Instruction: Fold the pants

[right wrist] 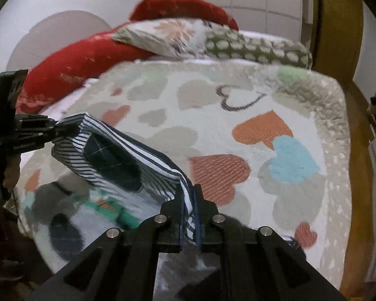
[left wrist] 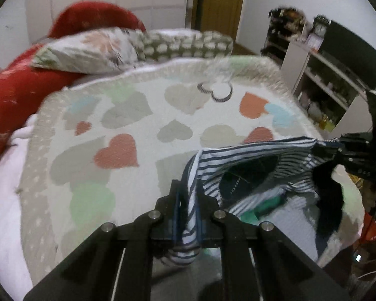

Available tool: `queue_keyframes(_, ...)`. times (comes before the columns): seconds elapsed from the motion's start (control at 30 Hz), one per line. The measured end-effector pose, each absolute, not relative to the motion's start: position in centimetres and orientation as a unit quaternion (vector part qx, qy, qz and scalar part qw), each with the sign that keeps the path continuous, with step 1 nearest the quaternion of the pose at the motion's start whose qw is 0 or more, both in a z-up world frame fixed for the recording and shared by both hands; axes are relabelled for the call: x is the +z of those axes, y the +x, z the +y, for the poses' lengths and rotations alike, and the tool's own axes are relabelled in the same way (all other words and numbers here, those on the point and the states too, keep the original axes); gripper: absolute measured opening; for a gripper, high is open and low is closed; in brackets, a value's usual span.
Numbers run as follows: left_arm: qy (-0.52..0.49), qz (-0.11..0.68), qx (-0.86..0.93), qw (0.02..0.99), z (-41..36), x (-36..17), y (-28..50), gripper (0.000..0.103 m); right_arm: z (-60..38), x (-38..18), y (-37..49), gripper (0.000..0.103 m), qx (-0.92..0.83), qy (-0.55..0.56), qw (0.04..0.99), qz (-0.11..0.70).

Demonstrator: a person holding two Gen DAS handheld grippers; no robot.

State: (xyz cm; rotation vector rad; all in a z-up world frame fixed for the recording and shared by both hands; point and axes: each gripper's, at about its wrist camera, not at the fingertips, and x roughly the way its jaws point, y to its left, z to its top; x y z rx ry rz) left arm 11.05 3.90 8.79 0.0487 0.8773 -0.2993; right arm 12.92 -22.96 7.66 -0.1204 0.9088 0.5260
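Note:
Navy-and-white striped pants (left wrist: 258, 165) with a dark pocket patch hang stretched between both grippers above the bed. My left gripper (left wrist: 188, 188) is shut on one end of the waistband, striped cloth pinched between its pads. My right gripper (right wrist: 188, 193) is shut on the other end of the pants (right wrist: 107, 158). In the left wrist view the right gripper (left wrist: 338, 148) appears at the right edge, holding the cloth. In the right wrist view the left gripper (right wrist: 55, 130) shows at the left edge. The lower part of the pants droops out of focus below.
A heart-patterned blanket (left wrist: 127, 115) covers the bed (right wrist: 263, 115). Red cushions (left wrist: 17, 87) and patterned pillows (left wrist: 92, 50) lie at its head. White shelves (left wrist: 325, 80) stand to the right, a wooden door (left wrist: 223, 2) behind. More clothes (left wrist: 300, 213) lie heaped at the bed's near edge.

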Motion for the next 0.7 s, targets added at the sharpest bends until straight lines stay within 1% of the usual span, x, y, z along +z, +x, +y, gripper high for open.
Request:
queue_keyframes(0.1, 0.012, 0.404, -0.135, 0.905, 4.7, 9.1, 6.2, 0.01, -22.4, 8.3, 8.7, 0.008, 0.264, -0.053, 0.865, 0.424)
queue_keyframes(0.2, 0.027, 0.387, -0.107, 0.915, 5.0, 7.8, 1.8, 0.01, -21.4, 7.3, 4.2, 0.008, 0.274, -0.057, 0.861, 0.425)
queue_keyframes(0.3, 0.063, 0.382, -0.078, 0.919, 4.7, 5.4, -2.1, 0.009, -20.7, 5.0, 0.0, 0.008, 0.277, -0.062, 0.854, 0.436)
queue_keyframes(0.37, 0.113, 0.385, -0.044, 0.915, 3.9, 3.1, -3.6, 0.011, -20.4, 2.8, -2.1, 0.008, 0.279, -0.056, 0.844, 0.455)
queue_keyframes(0.47, 0.134, 0.421, -0.013, 0.897, 4.2, -0.2, -4.6, 0.012, -20.2, -0.4, -4.1, 0.009, 0.26, -0.063, 0.836, 0.478)
queue_keyframes(0.53, 0.13, 0.423, 0.002, 0.897, 4.7, -0.6, -5.4, 0.014, -20.6, -1.1, -5.3, 0.014, 0.249, -0.052, 0.842, 0.476)
queue_keyframes(0.57, 0.125, 0.42, 0.008, 0.899, 5.0, -0.4, -5.8, 0.019, -21.3, -0.7, -6.0, 0.022, 0.248, -0.036, 0.844, 0.475)
queue_keyframes(0.6, 0.113, 0.417, 0.015, 0.902, 5.6, 0.0, -6.3, 0.021, -21.9, -0.4, -6.3, 0.033, 0.248, -0.024, 0.844, 0.475)
queue_keyframes(0.63, 0.099, 0.414, 0.024, 0.905, 6.3, 0.4, -6.8, 0.03, -22.8, 0.2, -6.7, 0.039, 0.246, -0.009, 0.847, 0.472)
queue_keyframes(0.67, 0.082, 0.413, 0.037, 0.906, 7.1, 0.8, -7.3, 0.038, -23.9, 0.9, -7.3, 0.05, 0.238, 0.004, 0.855, 0.461)
queue_keyframes(0.7, 0.069, 0.412, 0.049, 0.907, 7.8, 1.1, -7.7, 0.038, -25.0, 1.6, -7.9, 0.058, 0.226, 0.014, 0.865, 0.448)
